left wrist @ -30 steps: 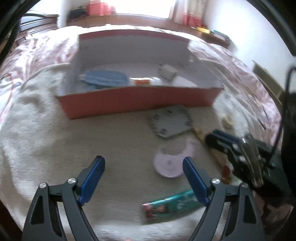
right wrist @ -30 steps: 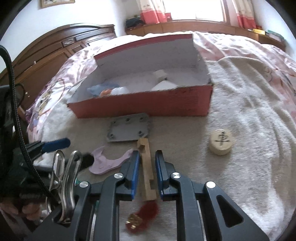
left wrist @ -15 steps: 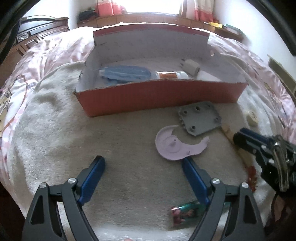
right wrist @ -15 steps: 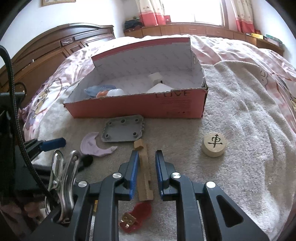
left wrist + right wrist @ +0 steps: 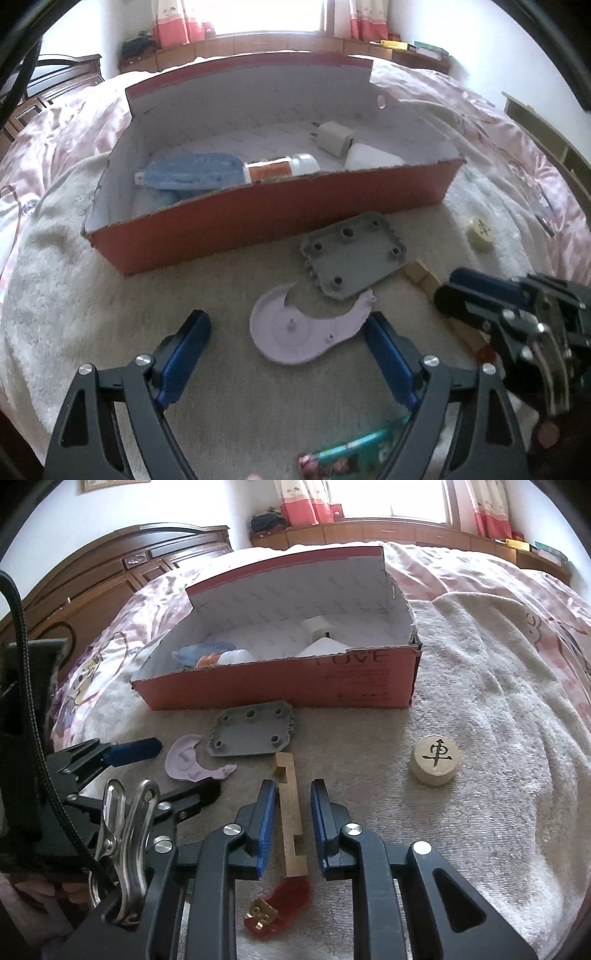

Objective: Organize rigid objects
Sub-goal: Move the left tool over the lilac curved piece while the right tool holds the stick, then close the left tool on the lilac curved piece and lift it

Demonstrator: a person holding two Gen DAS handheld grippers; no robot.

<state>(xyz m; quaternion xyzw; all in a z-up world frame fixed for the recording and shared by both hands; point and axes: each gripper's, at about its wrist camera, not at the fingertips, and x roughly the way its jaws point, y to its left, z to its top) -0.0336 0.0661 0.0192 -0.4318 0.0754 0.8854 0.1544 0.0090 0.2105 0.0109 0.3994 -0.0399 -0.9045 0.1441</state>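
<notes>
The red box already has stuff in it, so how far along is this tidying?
Partly done. The red box holds a blue case, an orange tube and a white charger. The right gripper straddles the wooden strip, unclamped. The grey plate, lilac piece and chess piece remain outside.

Black tool (image 5: 293,827) frames, blue pads (image 5: 266,823), seemingly silver screws.

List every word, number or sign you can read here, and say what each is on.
"LOVE": dark letters, top edge cut off, on the red box front wall.
"車": black Chinese character on the round wooden chess piece.
Small print lines below "LOVE": too small to read.
Teal packet: printing blurred, unreadable.
Gold charm on the red tassel: unreadable.
</notes>
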